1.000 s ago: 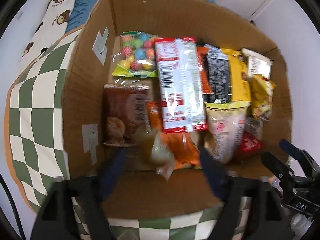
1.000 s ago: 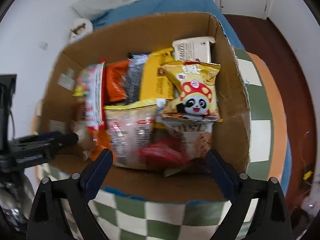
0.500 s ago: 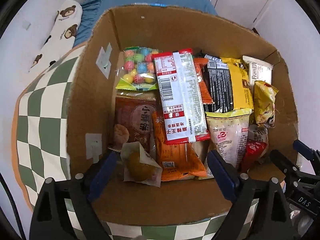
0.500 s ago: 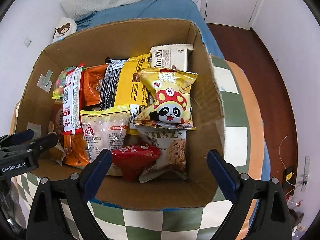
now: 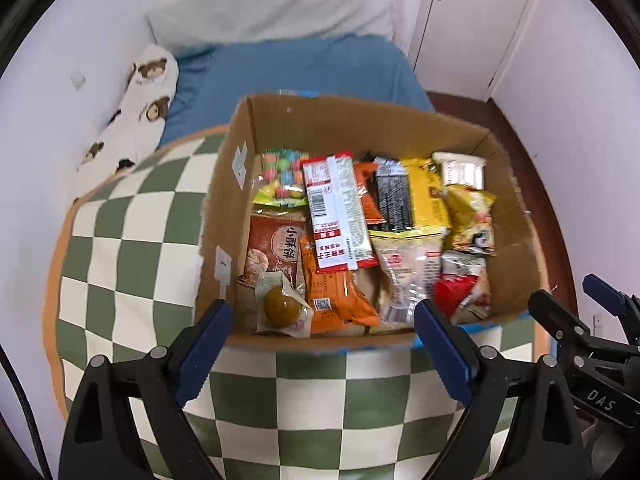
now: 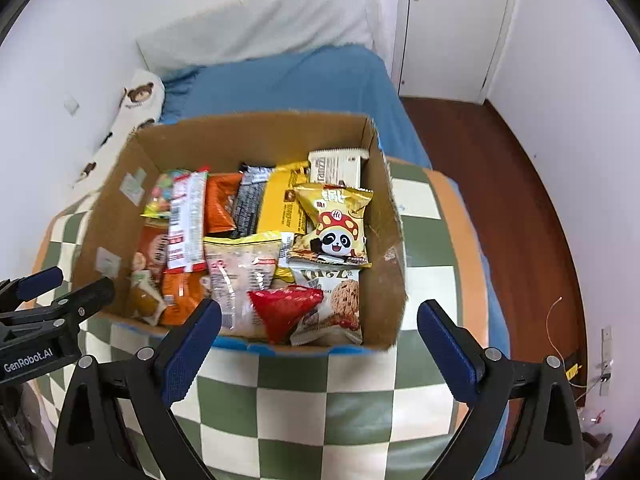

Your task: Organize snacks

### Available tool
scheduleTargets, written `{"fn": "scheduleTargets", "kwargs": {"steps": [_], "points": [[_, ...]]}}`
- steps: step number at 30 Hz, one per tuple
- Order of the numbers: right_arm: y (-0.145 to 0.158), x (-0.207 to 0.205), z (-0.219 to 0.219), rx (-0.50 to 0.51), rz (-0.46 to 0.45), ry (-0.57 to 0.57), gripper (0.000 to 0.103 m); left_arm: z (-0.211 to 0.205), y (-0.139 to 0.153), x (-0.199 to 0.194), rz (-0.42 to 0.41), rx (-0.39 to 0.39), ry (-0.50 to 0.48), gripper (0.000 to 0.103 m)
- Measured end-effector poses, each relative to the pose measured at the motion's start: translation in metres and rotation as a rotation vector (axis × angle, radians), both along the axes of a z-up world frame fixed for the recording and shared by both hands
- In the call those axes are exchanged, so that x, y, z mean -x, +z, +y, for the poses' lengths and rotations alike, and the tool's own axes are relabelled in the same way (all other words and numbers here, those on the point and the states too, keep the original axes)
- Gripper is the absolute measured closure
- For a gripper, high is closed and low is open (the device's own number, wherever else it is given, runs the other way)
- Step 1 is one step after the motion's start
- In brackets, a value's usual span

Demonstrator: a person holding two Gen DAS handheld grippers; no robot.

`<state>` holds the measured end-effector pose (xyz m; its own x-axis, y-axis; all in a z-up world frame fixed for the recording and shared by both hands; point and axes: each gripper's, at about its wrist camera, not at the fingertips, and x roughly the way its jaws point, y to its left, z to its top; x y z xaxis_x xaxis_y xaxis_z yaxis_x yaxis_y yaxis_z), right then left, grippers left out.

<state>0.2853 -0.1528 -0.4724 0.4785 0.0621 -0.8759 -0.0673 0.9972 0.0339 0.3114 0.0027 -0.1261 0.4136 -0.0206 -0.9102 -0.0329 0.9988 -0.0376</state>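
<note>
An open cardboard box (image 5: pixel 360 128) (image 6: pixel 248 140) is packed with snack packets. A small clear pack with a yellow-brown round snack (image 5: pixel 280 308) lies in its near left corner, beside an orange packet (image 5: pixel 340 304) and a long red-and-white packet (image 5: pixel 340 208). The panda packet (image 6: pixel 336 224) and a red packet (image 6: pixel 284 308) lie on the right side. My left gripper (image 5: pixel 320 320) hangs open above the box's near wall, holding nothing. The jaws of my right gripper (image 6: pixel 320 320) are opening, with nothing between them. Each gripper also shows at the edge of the other's view: the right gripper (image 5: pixel 580 308) and the left gripper (image 6: pixel 60 284).
The box stands on a green-and-white checked cloth (image 5: pixel 120 260) (image 6: pixel 360 400). Behind it lie a blue sheet (image 5: pixel 300 68), a bear-print pillow (image 5: pixel 140 112) and a white pillow (image 6: pixel 260 28). A white door (image 5: pixel 472 20) and a dark wood floor (image 6: pixel 500 200) are to the right.
Both grippers have risen and drawn back from the box. The small clear pack, blurred between the left fingers a second ago, now lies in the box. The left jaws have widened.
</note>
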Motion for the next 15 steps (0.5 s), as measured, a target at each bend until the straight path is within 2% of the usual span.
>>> {"fn": "scheduleTargets", "kwargs": {"steps": [11,15], "points": [[0.067,0.091,0.002,-0.014,-0.145,-0.007,0.001,-0.004,0.057,0.078,-0.153,-0.034,0.015,0.01],[0.093,0.121,0.002,-0.025,-0.181,-0.005,0.001,-0.002,0.074,0.103,-0.174,-0.02,0.013,0.01]]}}
